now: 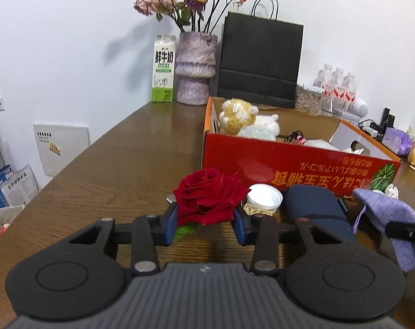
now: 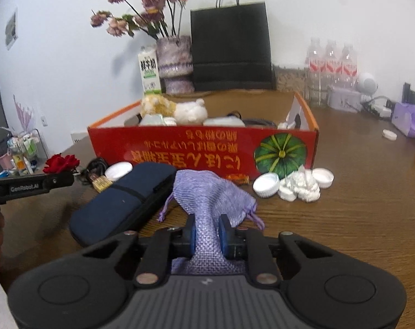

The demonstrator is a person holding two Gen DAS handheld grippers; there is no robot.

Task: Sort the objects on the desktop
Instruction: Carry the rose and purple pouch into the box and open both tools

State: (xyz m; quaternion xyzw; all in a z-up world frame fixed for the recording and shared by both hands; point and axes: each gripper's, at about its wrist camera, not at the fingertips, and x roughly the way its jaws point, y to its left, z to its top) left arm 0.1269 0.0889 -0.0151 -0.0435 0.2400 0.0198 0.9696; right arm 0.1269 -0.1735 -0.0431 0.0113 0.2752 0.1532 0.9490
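- The box (image 2: pixel 202 148) stands mid-table (image 2: pixel 372 219), with plush toys (image 2: pixel 177 109) inside.
- Behind it stand the carton (image 2: pixel 149 71), vase (image 2: pixel 174 63) and bag (image 2: pixel 230 46).
- Before it lie the rose (image 1: pixel 207 194), case (image 2: pixel 122 200), pouch (image 2: pixel 210 192) and caps (image 2: pixel 266 185).

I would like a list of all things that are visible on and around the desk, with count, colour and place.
rose: 1, red, between left pads
pouch: 1, lilac, pinched by right pads
case: 1, navy, left of pouch
box: 1, red, desk centre
plush toys: 2, yellow and white, in box
caps: 4, white, before box and far right
tissue: 1, white, between caps
vase: 1, purple, back
carton: 1, white-green, beside vase
bag: 1, black, back
bottles: 3, clear, back right
left hand-held gripper: black
right hand-held gripper: black
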